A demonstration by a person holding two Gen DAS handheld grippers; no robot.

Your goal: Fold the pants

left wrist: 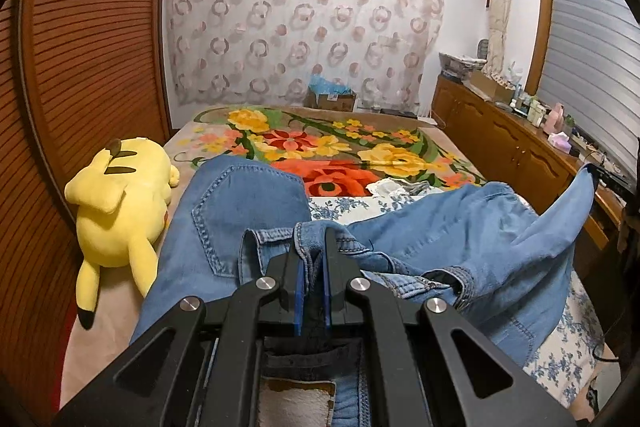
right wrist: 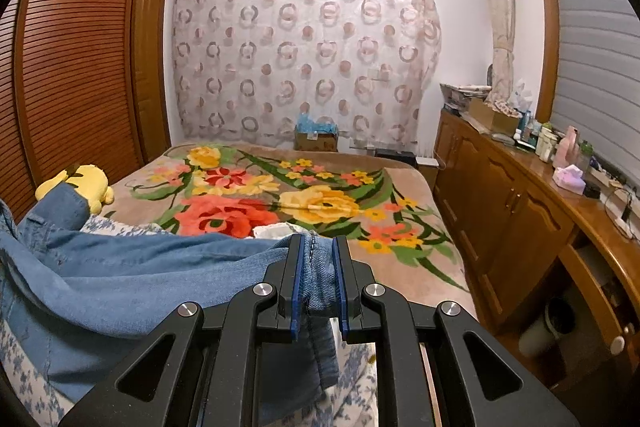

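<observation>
Nearest in the left wrist view: left hand-held gripper [left wrist: 311, 247], blue pads pinching the stitched waistband of the light blue denim pants [left wrist: 244, 211]. Same view only: back pocket lying flat on the bed, one leg lifted off to the right to a far black gripper tip. Just left of the denim, a yellow plush toy [left wrist: 120, 203], shown whole here.

Nearest in the right wrist view: right hand-held gripper [right wrist: 317, 257], clamped on a hem fold of the pants [right wrist: 160, 263], cloth hanging below. Only the plush toy's [right wrist: 86, 183] head visible. Farther, the floral blanket [right wrist: 320, 203]; rightward, an open lower compartment in the wooden cabinet [right wrist: 516, 211].
</observation>
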